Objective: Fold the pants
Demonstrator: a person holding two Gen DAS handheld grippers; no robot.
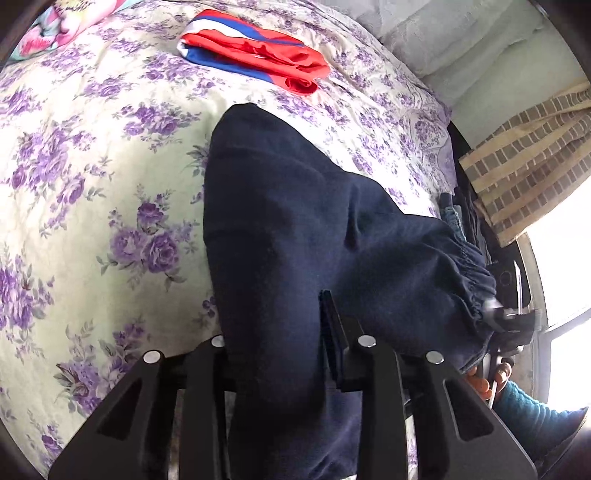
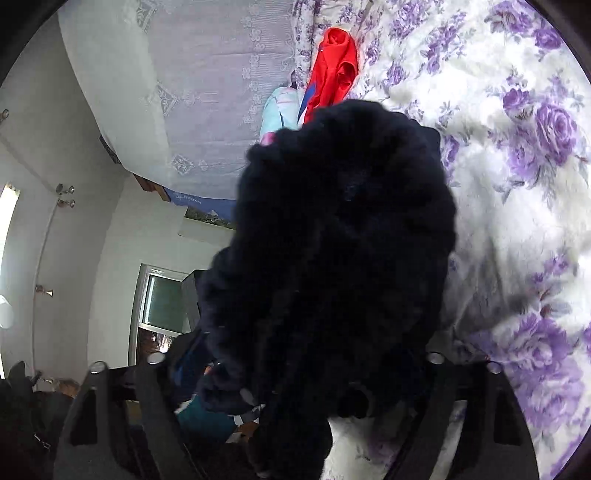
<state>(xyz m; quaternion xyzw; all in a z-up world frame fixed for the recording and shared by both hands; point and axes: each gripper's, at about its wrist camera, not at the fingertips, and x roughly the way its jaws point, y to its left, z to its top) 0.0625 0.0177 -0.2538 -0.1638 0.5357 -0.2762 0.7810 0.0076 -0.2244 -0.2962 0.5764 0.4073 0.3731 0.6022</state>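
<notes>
The navy pants lie along the floral bedspread, with the gathered waistband lifted at the right. My left gripper is shut on a fold of the navy cloth, which runs down between its fingers. My right gripper shows blurred at the end of the waistband. In the right wrist view the bunched pants fill the space between the arms of my right gripper and hide the fingertips. Whether the pads press on the cloth cannot be told.
A folded red, white and blue garment lies further up the bed. A pink patterned cloth is at the top left. A brick-patterned curtain and a bright window stand right of the bed. A hand in a teal sleeve holds the right gripper.
</notes>
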